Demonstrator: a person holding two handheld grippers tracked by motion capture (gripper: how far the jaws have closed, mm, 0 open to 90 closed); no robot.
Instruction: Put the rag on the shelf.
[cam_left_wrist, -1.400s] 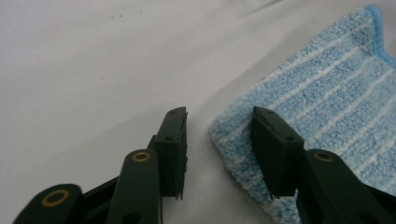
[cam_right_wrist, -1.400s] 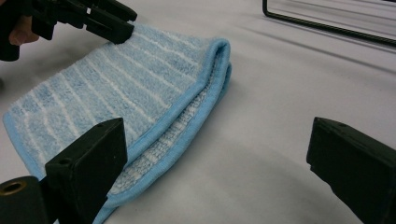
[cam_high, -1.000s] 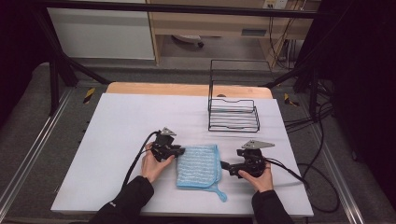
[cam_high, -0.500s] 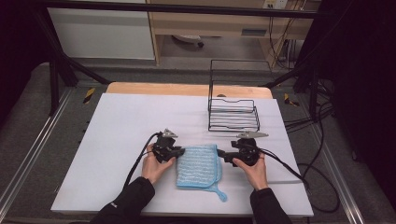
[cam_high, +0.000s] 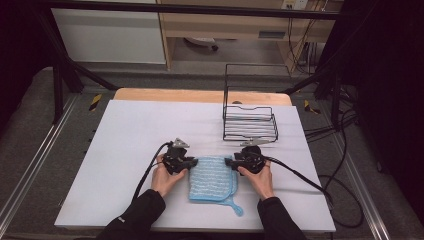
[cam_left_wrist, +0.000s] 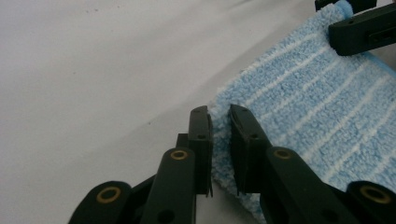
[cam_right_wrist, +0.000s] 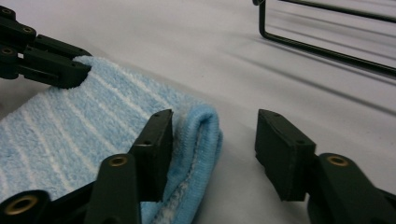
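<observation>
A: Well, what are they working on here?

B: A blue striped cloth lying flat on the white table, near its front edge, between the person's two hands. It looks like terry, folded at least double on its right side, with a small loop tail at the near corner.

A: How will it handle?

B: Light, soft and floppy, I'd judge. It won't slip from rubbery pads, but it will sag and bunch if lifted from one point only. The two far corners are the sensible places to pinch, so it hangs evenly.

A: And the tools?

B: The left gripper has its jaws pressed tight on the cloth's far left corner, the edge squeezed between them. The right gripper sits at the far right corner; its jaws have just been closing, with the rolled edge between them. One pad touches the fold, the other stands clear, so no grip there yet.

A: Anything else nearby?

B: A black wire rack stands beyond the right hand, apart from the cloth
</observation>
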